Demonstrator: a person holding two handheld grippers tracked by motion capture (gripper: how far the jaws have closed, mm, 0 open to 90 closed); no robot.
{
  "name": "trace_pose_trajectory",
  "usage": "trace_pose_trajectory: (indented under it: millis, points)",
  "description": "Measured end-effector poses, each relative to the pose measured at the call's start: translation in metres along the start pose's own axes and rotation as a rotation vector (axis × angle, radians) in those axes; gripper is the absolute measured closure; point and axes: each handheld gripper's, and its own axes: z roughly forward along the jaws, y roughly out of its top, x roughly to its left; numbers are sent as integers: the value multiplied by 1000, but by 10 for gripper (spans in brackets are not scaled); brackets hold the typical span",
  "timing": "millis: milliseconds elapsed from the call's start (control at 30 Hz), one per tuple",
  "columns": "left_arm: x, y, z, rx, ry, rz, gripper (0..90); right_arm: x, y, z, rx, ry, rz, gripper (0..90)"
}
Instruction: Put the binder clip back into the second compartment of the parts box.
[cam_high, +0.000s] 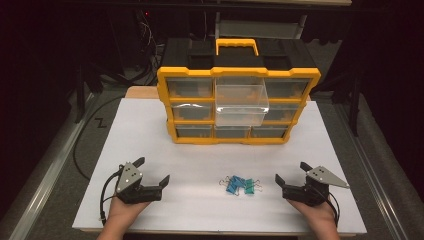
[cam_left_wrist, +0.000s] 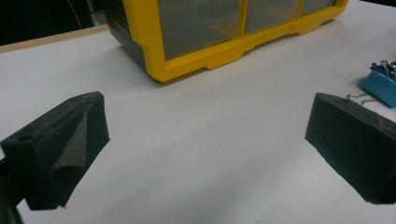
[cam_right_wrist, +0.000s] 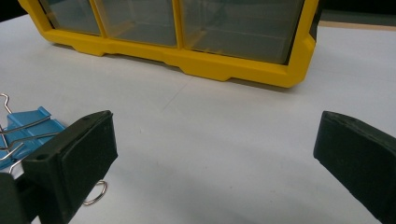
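Both grippers, left gripper (cam_high: 152, 172) & right gripper (cam_high: 290, 175), are resting on the table (cam_high: 150, 130) w/ jaws spread wide, holding nothing. Binder clips (cam_high: 241, 185) are lying btwn them, nearer right. Beyond, the organizer's (cam_high: 239, 106) middle drawer (cam_high: 241, 106) is sitting pulled out, prob. awaiting clips.

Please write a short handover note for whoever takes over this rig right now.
Left gripper: open, holding nothing, resting on the white table sheet at the near left.
Right gripper: open, holding nothing, at the near right.
Small pile of blue and teal metal binder clips: lying on the sheet between the two grippers, untouched.
Yellow-framed plastic drawer organiser: stands at the back; its clear top-middle drawer is pulled out and looks empty.
Done: drawer opened.
Left, probably: pick up the clips, drop them into the open drawer, push it shut.
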Motion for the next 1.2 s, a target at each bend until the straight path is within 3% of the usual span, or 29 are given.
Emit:
trace_pose_trajectory:
  millis: [167, 467, 700, 933, 1067, 1200]
  points:
    - [-1, -2, 2, 14, -1, 7, 6, 1, 1, -2, -17, 1, 0, 1]
    - [3, -4, 0, 2, -12, -24, 6, 6, 4, -2, -22, -8, -25, 1]
    - [3, -5, 1, -7, -29, -41, 6, 5, 5, -3, -21, -13, -16, 1]
    - [4, -5, 1, -7, -33, -53, 2, 6, 7, 0, 14, -21, -12, 1]
    - [4, -5, 1, -5, -41, -60, 2, 6, 7, 4, 68, -36, -18, 0]
    - [4, -5, 1, -6, -40, -49, 2, 5, 6, 5, 87, -39, -15, 1]
